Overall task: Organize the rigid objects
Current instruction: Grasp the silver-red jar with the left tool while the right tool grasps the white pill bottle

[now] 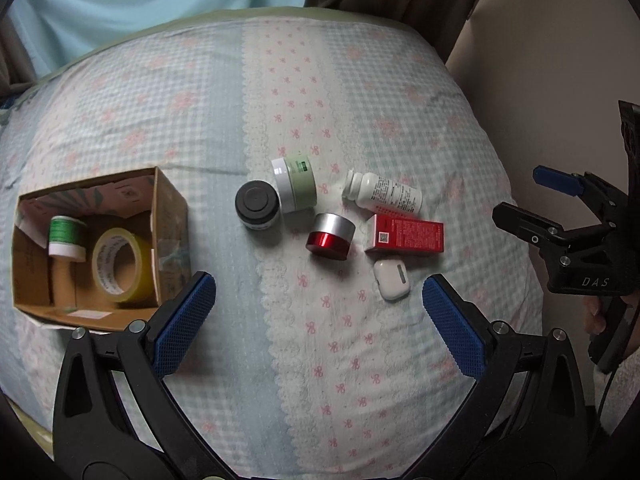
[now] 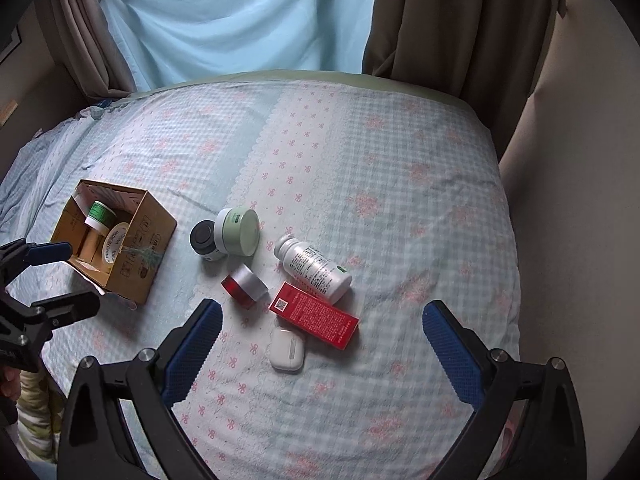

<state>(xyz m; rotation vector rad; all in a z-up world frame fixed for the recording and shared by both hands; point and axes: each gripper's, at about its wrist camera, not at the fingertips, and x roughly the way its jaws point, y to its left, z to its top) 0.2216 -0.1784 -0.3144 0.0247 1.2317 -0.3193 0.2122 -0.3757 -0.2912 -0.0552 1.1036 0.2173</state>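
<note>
A cardboard box [image 1: 170, 216] [image 2: 140, 248] on the bed holds a green spool [image 1: 66, 236] and a yellow tape roll [image 1: 118, 266]. Loose on the bedspread lie a black jar [image 1: 256, 205], a green jar [image 1: 296, 182], a red jar with a silver lid [image 1: 331, 236] [image 2: 245, 285], a white bottle [image 1: 384, 193] [image 2: 314, 268], a red carton [image 1: 406, 237] [image 2: 314, 314] and a white earbud case [image 1: 392, 280] [image 2: 286, 350]. My left gripper [image 1: 318, 304] is open and empty, nearer than the items. My right gripper [image 2: 322, 330] is open and empty above the earbud case.
The bed's right edge meets a beige wall [image 2: 580, 200]. Curtains [image 2: 240, 16] hang behind the bed. The right gripper also shows at the right edge of the left wrist view [image 1: 532, 200]; the left gripper shows at the left edge of the right wrist view [image 2: 60, 280].
</note>
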